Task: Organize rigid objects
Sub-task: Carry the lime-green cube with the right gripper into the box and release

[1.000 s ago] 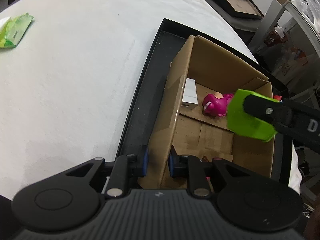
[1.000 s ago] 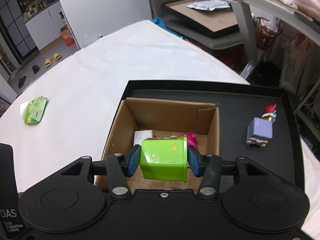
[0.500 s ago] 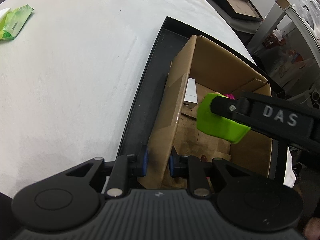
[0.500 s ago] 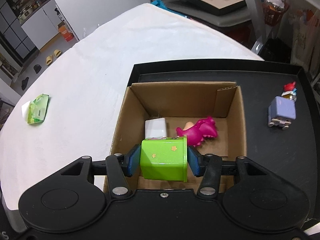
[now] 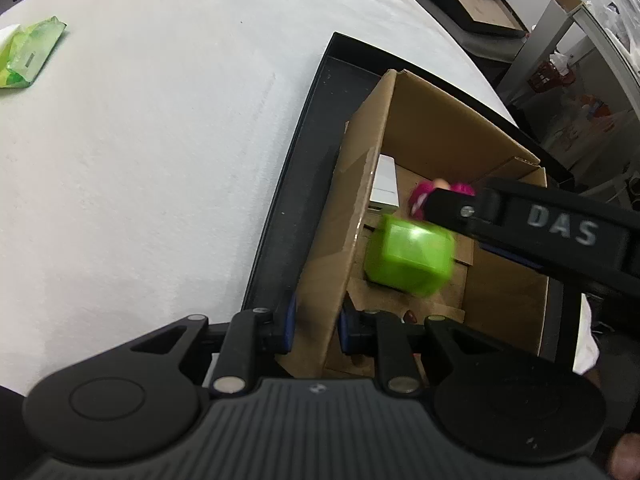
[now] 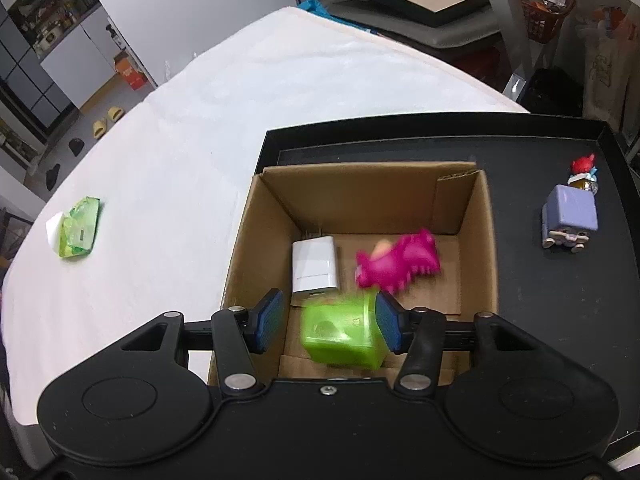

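Broadly, a white cloth-covered table (image 6: 240, 128) underneath everything, carrying a shallow black rectangular tray (image 6: 532, 152). Inside the tray, an open brown cardboard box (image 6: 372, 188). Clamped on that box's near-left wall: the left gripper (image 5: 316, 320), blue pads pressed to either side of the cardboard. Over the box, the right gripper (image 6: 328, 322), spread wide and released, gripping nothing. Between its pads, blurred and tilted, a lime-green plastic cube (image 6: 342, 332), down inside the box near the front wall. Beyond it on the box floor, a magenta toy dinosaur (image 6: 400, 262) beside a white plug-in charger (image 6: 314, 264). Outside the box on the tray, a lilac block-shaped toy (image 6: 568, 216). Far left on the cloth, a green crinkled packet (image 6: 78, 226).
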A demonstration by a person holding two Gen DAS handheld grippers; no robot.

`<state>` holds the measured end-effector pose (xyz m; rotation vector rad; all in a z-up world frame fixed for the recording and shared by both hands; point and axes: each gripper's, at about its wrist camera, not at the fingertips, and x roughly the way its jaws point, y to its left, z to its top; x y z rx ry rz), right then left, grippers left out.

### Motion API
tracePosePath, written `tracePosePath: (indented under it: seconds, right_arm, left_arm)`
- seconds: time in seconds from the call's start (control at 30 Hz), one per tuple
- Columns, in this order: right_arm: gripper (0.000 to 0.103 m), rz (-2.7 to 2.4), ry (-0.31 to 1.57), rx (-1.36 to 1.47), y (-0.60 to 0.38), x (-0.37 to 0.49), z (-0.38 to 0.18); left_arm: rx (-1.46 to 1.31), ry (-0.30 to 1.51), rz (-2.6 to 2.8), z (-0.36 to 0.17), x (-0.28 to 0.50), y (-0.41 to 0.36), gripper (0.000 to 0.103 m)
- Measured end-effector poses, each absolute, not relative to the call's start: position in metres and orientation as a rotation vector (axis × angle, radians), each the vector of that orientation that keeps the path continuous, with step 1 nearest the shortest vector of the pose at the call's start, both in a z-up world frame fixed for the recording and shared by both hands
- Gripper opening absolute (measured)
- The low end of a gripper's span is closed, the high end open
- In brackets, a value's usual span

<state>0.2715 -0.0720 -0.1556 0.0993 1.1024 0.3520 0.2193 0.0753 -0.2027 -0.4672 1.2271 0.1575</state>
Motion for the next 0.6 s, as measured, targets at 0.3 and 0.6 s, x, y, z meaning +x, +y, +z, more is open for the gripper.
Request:
tracePosePath:
  seconds: [0.3,0.6]
  right_arm:
    - [0.052,0.365,1.067,0.125,-0.090,0.269,-0.143]
    - [0.054,0.350,0.997,0.143,-0.120,0.270,-0.126]
  left_arm:
    - [-0.411,1.224,0.197,-0.197,0.221,0.067,0.020]
    - [-0.349,1.231,0.237,-0.192,0.225,0.057,0.021]
